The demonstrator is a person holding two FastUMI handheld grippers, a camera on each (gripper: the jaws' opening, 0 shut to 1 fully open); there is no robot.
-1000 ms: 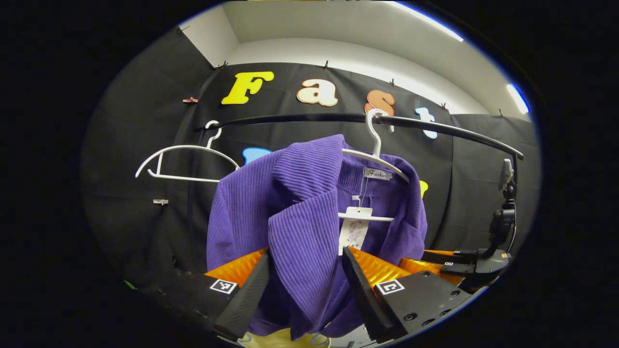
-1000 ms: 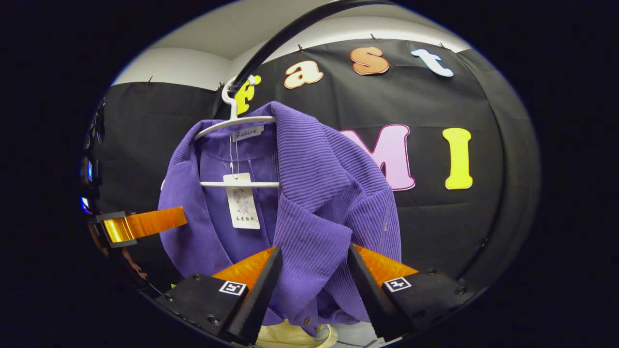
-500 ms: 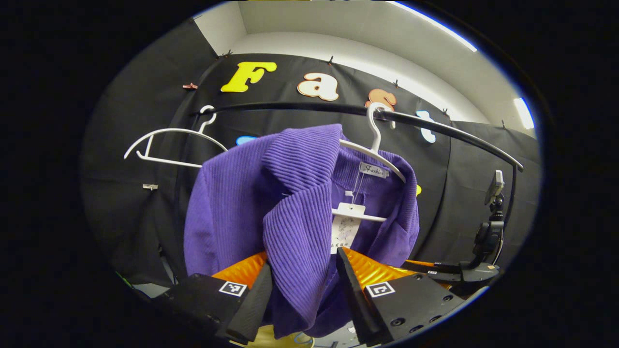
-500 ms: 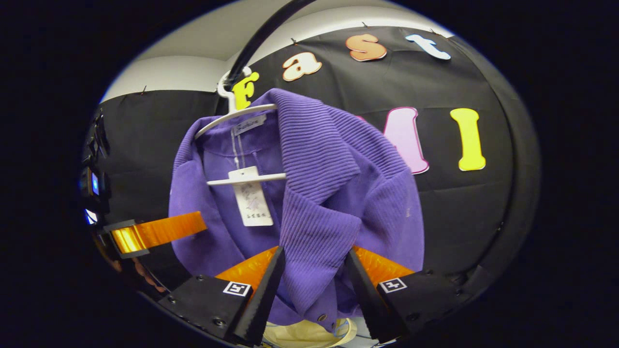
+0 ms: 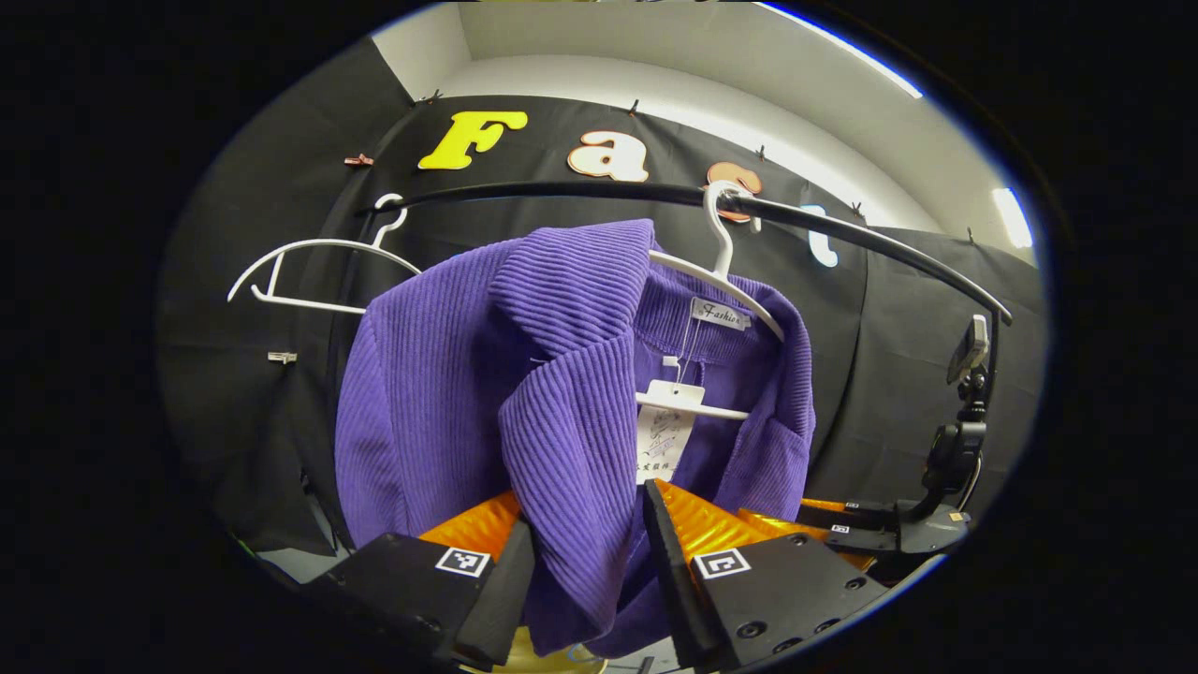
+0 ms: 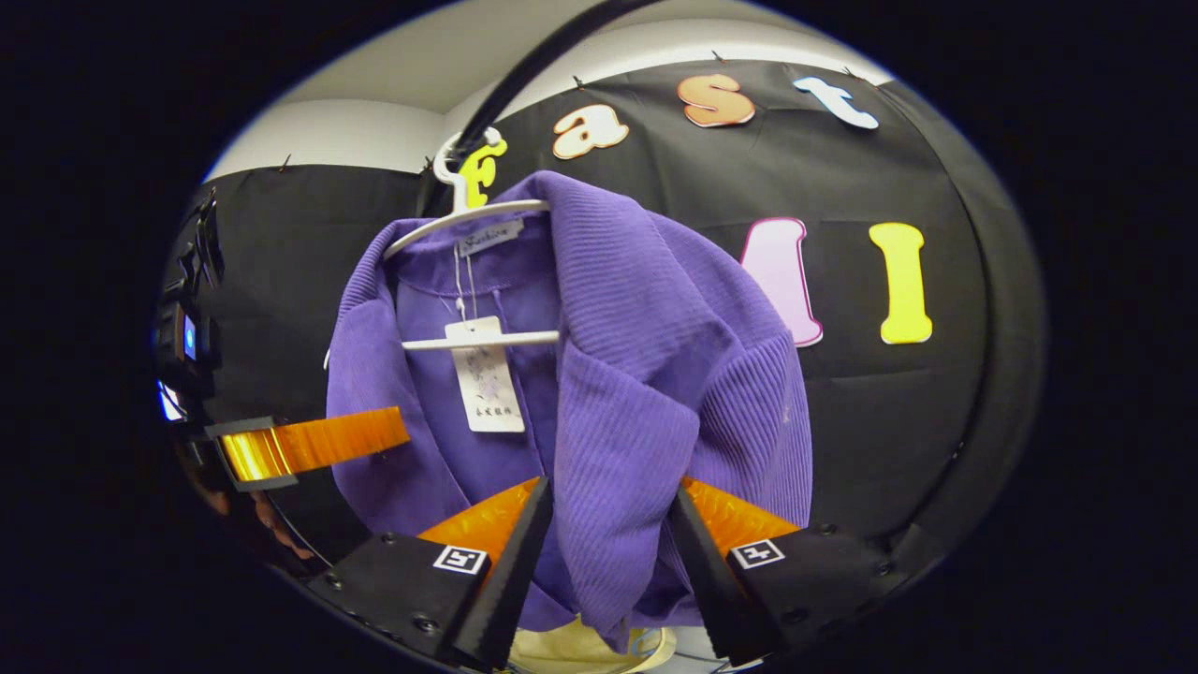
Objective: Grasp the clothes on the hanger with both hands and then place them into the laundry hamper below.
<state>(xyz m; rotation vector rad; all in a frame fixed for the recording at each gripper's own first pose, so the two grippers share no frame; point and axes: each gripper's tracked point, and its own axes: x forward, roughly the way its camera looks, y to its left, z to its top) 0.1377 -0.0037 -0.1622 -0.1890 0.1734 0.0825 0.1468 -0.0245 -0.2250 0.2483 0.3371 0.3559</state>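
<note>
Left gripper view, read left to right. An empty white hanger (image 5: 309, 271) hung on the black rail (image 5: 599, 194) at far left. Beside it, the purple corduroy jacket (image 5: 524, 374) hung on its own white hanger (image 5: 716, 271), hooked over the same rail; a paper tag (image 5: 663, 440) dangled inside the collar. The left gripper (image 5: 585, 571) sat directly below and in front of the jacket, one front panel running down between its fingers. The gap was narrow, with cloth filling it; whether both fingers actually pressed the cloth could not be read from this angle. At lower right, the other gripper lay near the opposite panel.

Right gripper view, same order. The left gripper's finger (image 6: 309, 445) reached in against the jacket's far panel. The jacket (image 6: 636, 374) hung ahead, its long axis vertical, collar up at the hanger hook. The right gripper (image 6: 604, 562) straddled the nearer front panel from below, fingers fairly close with fabric between them; contact could not be confirmed.

Key relation: garment above both grippers, each on one front panel and about equally near, so it probably has to be lifted clear of the hanger arms before lowering.

Container: a pale yellow shape (image 6: 590, 646) below the hem was possibly the hamper; its contents could not be seen.
</note>
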